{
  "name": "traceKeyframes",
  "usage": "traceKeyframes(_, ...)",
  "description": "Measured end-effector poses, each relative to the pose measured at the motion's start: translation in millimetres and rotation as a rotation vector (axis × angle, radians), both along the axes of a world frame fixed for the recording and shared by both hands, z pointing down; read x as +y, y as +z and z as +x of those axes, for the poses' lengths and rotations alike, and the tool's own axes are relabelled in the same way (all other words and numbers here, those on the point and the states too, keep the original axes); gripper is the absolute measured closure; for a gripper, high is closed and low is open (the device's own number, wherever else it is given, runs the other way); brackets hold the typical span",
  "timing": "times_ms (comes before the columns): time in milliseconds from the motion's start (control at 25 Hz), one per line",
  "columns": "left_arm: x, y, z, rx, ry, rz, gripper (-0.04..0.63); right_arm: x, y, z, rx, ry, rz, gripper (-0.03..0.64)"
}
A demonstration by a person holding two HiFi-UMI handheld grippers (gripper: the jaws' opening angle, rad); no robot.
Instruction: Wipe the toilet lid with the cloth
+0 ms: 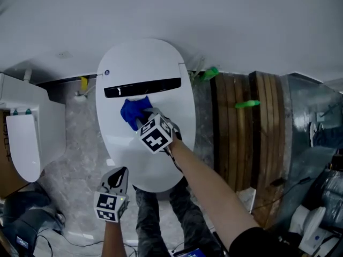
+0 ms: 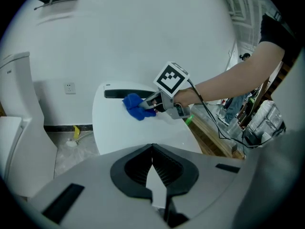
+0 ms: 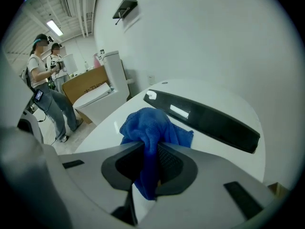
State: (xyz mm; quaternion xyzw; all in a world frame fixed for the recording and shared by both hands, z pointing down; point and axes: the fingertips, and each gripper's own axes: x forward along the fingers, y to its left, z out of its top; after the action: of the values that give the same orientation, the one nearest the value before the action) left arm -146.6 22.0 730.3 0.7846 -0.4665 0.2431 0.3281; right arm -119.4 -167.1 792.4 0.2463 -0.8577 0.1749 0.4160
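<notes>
Cloth (image 1: 132, 110) of blue terry, clamped by the right gripper (image 1: 141, 120), sits on the glossy white oval toilet lid (image 1: 144, 63) just below its black strip (image 1: 142, 88); the lid's length runs toward the person; the left gripper (image 1: 120, 171), closed on nothing, hovers by the near left rim.

The head view looks steeply down from above the front of the toilet lid (image 1: 147, 63), far enough off to take in the whole lid, the wall (image 1: 214, 15) behind it and the floor (image 1: 80, 138) either side. The camera on the left gripper (image 1: 119, 174) sits low by the lid's front edge. It faces along its jaws across the lid to the wall, catching the right gripper (image 2: 145, 105) at mid distance. The camera on the right gripper rides close over the lid's middle, aimed slantwise toward its rear left. All three views share the lid, its black strip (image 3: 205, 120) and the blue cloth (image 3: 150, 125).
</notes>
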Motion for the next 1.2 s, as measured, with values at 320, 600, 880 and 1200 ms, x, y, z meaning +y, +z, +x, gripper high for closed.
traceKeyframes(320, 11.2, 2.2, -2.5, -0.003, -0.017, -0.003, 0.584, 55.3, 4.6, -10.4, -0.025, -0.056, -0.029, 0.548)
traceKeyframes(600, 19.9, 0.6, 7.9, -0.005, -0.015, -0.004, 0.584, 107.4, 11.8, 2.0, -0.033, -0.088, -0.082, 0.548)
traceKeyframes(880, 29.1, -2.7, 23.1, -0.009, -0.004, -0.002, 0.584, 153.4, 17.6, 24.8, -0.035, -0.104, -0.131, 0.548)
traceKeyframes(1200, 38.1, -1.9, 41.0, -0.012, 0.006, -0.005, 0.584, 187.6, 24.0, 58.8, -0.023, -0.111, -0.174, 0.548)
